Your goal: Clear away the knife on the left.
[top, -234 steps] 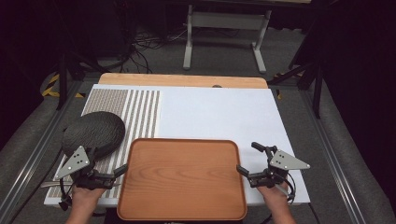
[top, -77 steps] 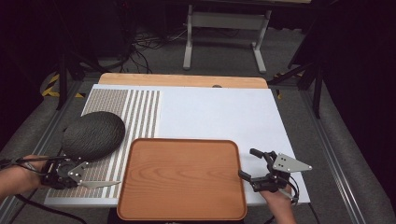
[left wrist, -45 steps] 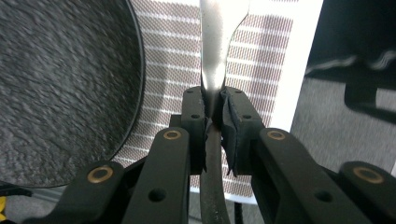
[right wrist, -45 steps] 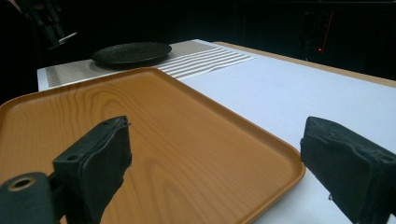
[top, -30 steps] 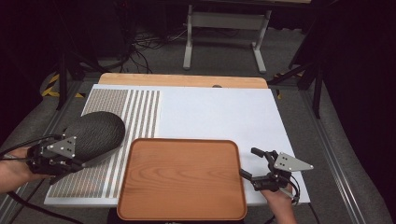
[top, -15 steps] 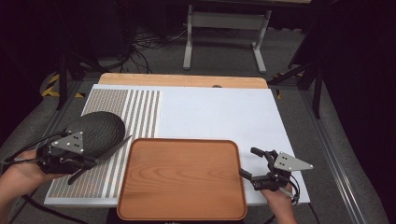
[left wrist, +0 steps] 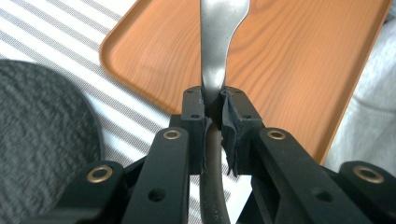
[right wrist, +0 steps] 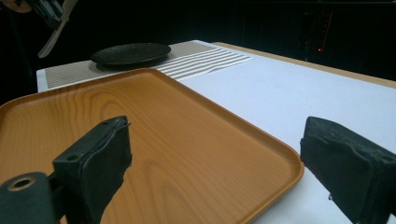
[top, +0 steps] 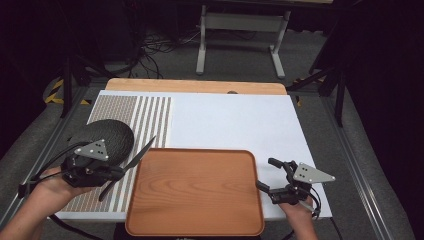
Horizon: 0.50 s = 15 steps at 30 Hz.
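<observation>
Metal knife (left wrist: 215,46) sits pinched in your left gripper (left wrist: 215,100), blade toward the wooden tray (top: 195,192). At the tray's three o'clock, your right gripper (top: 270,175) is spread wide, holding nothing.

Smooth grained wooden tray (top: 195,192), rough matt black plate (top: 107,139).

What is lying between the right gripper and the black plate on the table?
The wooden tray lies between the right gripper and the black plate; the high view shows it, and the right gripper view too.

Plate (top: 102,141) left of tray (top: 195,192).
</observation>
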Motion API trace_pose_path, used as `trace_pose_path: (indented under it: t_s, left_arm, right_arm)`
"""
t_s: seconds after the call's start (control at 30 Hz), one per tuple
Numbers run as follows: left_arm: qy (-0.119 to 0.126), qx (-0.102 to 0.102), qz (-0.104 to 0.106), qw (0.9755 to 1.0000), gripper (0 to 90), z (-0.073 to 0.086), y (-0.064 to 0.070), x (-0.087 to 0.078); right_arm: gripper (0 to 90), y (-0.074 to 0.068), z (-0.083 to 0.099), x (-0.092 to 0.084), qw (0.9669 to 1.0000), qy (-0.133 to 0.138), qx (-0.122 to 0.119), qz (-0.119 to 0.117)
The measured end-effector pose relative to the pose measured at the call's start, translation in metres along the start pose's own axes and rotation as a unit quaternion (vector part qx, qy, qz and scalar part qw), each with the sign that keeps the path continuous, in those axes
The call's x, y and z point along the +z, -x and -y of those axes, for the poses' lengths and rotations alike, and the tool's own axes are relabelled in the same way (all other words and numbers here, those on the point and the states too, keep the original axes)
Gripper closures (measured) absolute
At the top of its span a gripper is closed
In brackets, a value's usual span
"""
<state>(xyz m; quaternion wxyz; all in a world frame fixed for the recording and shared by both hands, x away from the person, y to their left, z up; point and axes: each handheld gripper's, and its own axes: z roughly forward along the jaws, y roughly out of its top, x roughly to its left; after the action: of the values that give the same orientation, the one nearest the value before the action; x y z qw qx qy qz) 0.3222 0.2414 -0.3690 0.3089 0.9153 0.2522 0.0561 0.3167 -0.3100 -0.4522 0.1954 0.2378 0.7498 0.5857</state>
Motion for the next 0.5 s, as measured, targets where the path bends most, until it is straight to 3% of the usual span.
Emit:
trace_pose_path:
  t_s: [0.17,0.27,0.5]
  left_arm:
    - [0.013,-0.016,0.003,0.9998,80.1,-0.006,0.005,0.008]
    - [0.033,-0.043,0.024,0.9982,80.0,-0.007,0.007,0.015]
    - [0.038,-0.056,0.027,0.9973,80.1,-0.008,0.012,0.028]
  right_arm:
    - [9.2,0.001,0.001,-0.001,1.0,0.001,0.001,0.0]
    - [9.1,0.001,0.0,-0.001,1.0,0.003,0.001,-0.004]
    - [9.1,0.001,0.001,-0.002,1.0,0.004,0.001,-0.006]
